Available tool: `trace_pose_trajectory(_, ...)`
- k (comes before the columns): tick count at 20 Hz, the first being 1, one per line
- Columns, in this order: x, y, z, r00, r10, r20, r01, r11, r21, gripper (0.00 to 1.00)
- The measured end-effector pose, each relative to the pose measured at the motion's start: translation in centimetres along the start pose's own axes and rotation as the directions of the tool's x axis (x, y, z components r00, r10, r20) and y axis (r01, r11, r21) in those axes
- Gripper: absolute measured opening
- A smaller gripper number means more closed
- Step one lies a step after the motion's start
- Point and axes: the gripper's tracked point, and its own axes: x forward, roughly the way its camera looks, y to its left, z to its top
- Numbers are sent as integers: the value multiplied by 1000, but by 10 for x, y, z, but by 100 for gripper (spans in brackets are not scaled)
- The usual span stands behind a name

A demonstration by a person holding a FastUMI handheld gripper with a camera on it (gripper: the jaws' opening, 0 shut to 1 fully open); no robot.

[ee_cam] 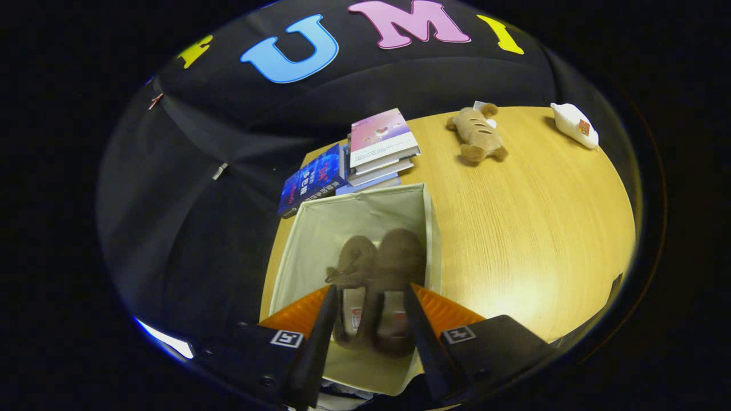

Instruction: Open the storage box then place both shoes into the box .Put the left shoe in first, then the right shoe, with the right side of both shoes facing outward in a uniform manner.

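Inside the open storage box (320,240), two brown shoes (374,285) lie side by side, touching, toes pointing away; gripper (368,302) above them, fingers spread apart, gripping nothing; books (377,145) just beyond box on table (531,228).

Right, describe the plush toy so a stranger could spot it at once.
Start at the wooden table, well beyond the open storage box and the gripper with its spread fingers. The plush toy lies between the stack of books and a white bottle, the only soft, furry tan thing there.
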Motion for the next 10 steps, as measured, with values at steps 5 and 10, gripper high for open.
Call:
trace_pose_trajectory(5, -47, -27, 28, 991, -15, 133, 28, 995, -96, 99)
trace_pose_trajectory(10, -106, -72, 77, 943, -39, 330, 105, 977, -187, 98)
